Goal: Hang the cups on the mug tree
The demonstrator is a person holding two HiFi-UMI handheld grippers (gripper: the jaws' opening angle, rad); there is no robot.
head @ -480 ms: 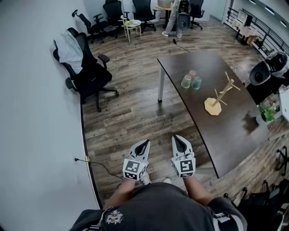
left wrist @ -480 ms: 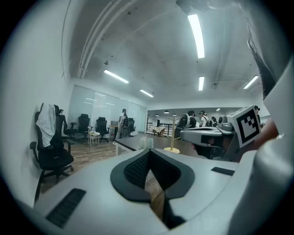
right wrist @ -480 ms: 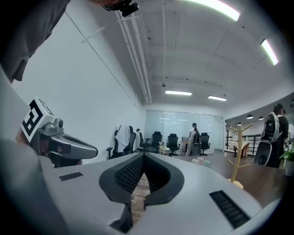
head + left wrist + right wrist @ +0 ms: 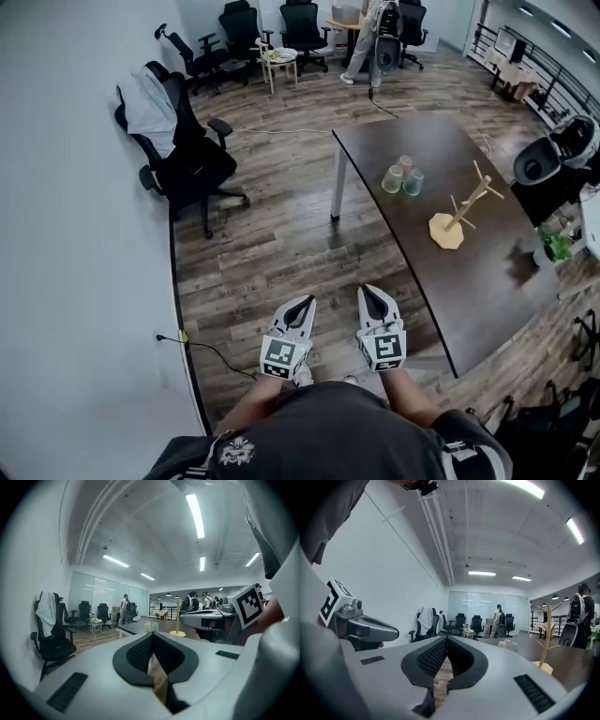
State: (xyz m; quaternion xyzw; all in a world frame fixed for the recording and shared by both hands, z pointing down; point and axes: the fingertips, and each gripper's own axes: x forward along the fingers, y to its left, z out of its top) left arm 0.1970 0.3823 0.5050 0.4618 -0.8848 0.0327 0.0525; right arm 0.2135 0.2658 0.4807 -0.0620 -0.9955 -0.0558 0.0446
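Observation:
Three pastel cups (image 4: pixel 403 175) stand close together on the dark table (image 4: pixel 469 281), far ahead of me. To their right stands the wooden mug tree (image 4: pixel 459 214), with bare pegs. My left gripper (image 4: pixel 305 303) and right gripper (image 4: pixel 371 292) are held side by side close to my body, over the wood floor and well short of the table. Both are shut with nothing between the pads. In the left gripper view (image 4: pixel 151 638) the cups (image 4: pixel 149 626) and mug tree (image 4: pixel 177 618) look small and distant. Beyond the right gripper (image 4: pixel 446 640) in its own view are the cups (image 4: pixel 509 644) and the mug tree (image 4: pixel 547 637).
A black office chair (image 4: pixel 178 155) with a white garment over its back stands by the left wall. More chairs and a standing person (image 4: pixel 370 37) are at the far end of the room. A cable (image 4: pixel 211 349) runs across the floor to my left. A plant (image 4: pixel 555 246) sits at the right.
The head view has shifted slightly. Both grippers stay shut in about the same place, and nothing on the table has moved.

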